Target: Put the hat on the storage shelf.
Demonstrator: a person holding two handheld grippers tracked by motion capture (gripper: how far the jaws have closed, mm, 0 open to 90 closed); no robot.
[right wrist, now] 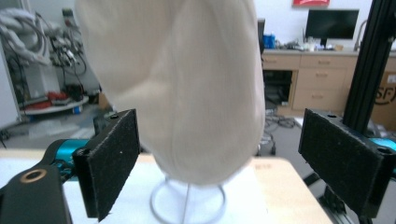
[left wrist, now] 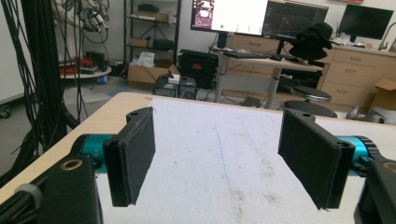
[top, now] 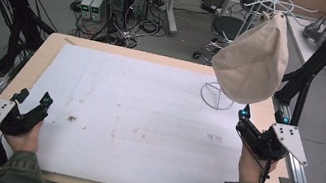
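Right gripper (top: pixel 246 117) facing a cream cloth bag (top: pixel 253 62) that is hanging on a white wire stand (top: pixel 217 96); left gripper (top: pixel 32 108) idling at the near left of the table (top: pixel 51 54).

The right gripper is standing with its jaws spread wide and nothing between them, aimed at the lower belly of the bag (right wrist: pixel 187 88), which is hanging over the far right part of the white mat (top: pixel 136 117) above the stand's ring base (right wrist: pixel 187 204). The left gripper (left wrist: pixel 219 158) is likewise gaping and empty over the bare mat (left wrist: pixel 219 140). The bag is probably light, soft and limp, so it is likely to fold and slip under a shallow pinch. A hold gathering a thick fold of cloth at the lower edge looks soundest. The thin stand may tip if the cloth is dragged sideways, so lifting the bag upward off the top looks safer.
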